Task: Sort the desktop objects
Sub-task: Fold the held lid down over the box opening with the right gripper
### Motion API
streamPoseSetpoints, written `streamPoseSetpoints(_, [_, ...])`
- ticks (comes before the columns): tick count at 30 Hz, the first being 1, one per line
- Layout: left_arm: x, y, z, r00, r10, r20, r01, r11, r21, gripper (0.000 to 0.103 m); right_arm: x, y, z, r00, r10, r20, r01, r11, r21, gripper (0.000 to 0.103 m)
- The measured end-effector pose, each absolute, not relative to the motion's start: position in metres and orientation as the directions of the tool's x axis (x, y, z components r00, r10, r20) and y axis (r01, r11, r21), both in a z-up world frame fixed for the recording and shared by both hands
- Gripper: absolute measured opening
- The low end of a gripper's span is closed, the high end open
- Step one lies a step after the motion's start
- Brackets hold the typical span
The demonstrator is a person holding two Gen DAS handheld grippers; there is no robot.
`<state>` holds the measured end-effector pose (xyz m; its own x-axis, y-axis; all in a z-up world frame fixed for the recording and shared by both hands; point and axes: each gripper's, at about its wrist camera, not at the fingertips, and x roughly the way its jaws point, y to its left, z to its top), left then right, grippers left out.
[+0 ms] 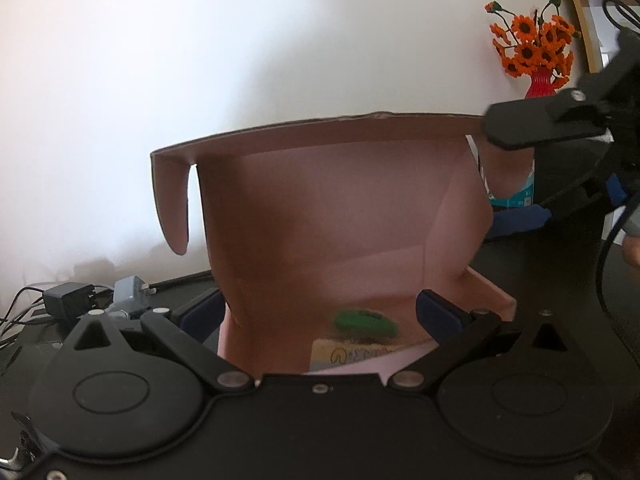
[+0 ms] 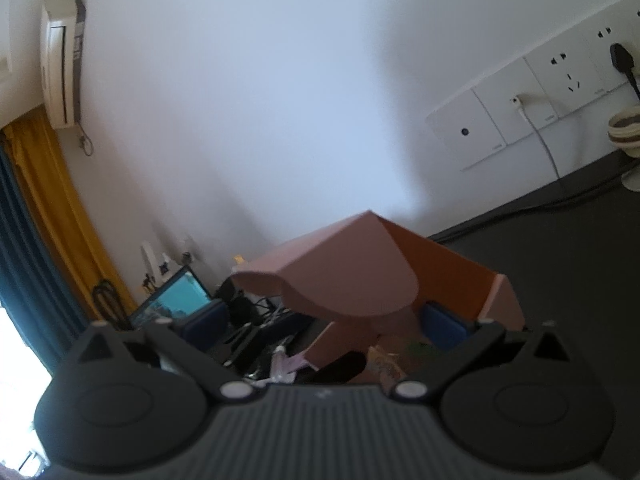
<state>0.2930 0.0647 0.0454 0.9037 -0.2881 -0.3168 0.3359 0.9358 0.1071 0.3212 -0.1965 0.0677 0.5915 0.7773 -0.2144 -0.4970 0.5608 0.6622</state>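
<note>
A: Pink cardboard box on the dark desk, lid raised, almost upright, long edge running left to right. Left gripper sits at the near rim of the box, fingers spread wide, one each side of the opening, nothing between them.

B: And the other one?

A: Right gripper comes in from the right, up at the lid's far-right corner. From the left wrist view one black finger overlaps the lid edge. Its own camera shows the rounded lid flap lying between the blue pads, which stand well apart. Touching or just beside, I cannot tell. Wide, not clamped, by the look of it.

B: Contents?

A: Green object, small and rounded, blurred, on the box floor just ahead of the left gripper, long axis left to right. Near it, closer to the rim, a yellowish card with drawn marks. Nothing else made out inside.

B: What does the next move turn on?

A: Judgement only: the lid. The right gripper is the nearer to it, and the flap lies straight ahead of its pads. Lid hinges at the far side, so closing means bringing it toward the near rim, where the left gripper now sits in the way.

B: Surroundings?

A: Orange flowers in a red vase far right; power adapters far left.
</note>
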Motion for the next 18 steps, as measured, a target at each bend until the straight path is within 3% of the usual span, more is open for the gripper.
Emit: streamPoseSetpoints(18, [0.285, 0.054, 0.04, 0.878, -0.312, -0.363, 0.387, 0.909, 0.156, 0.103, 0.324, -0.21, 0.056, 0.621, 0.743, -0.249, -0.437, 0.593, 0.676, 0.102])
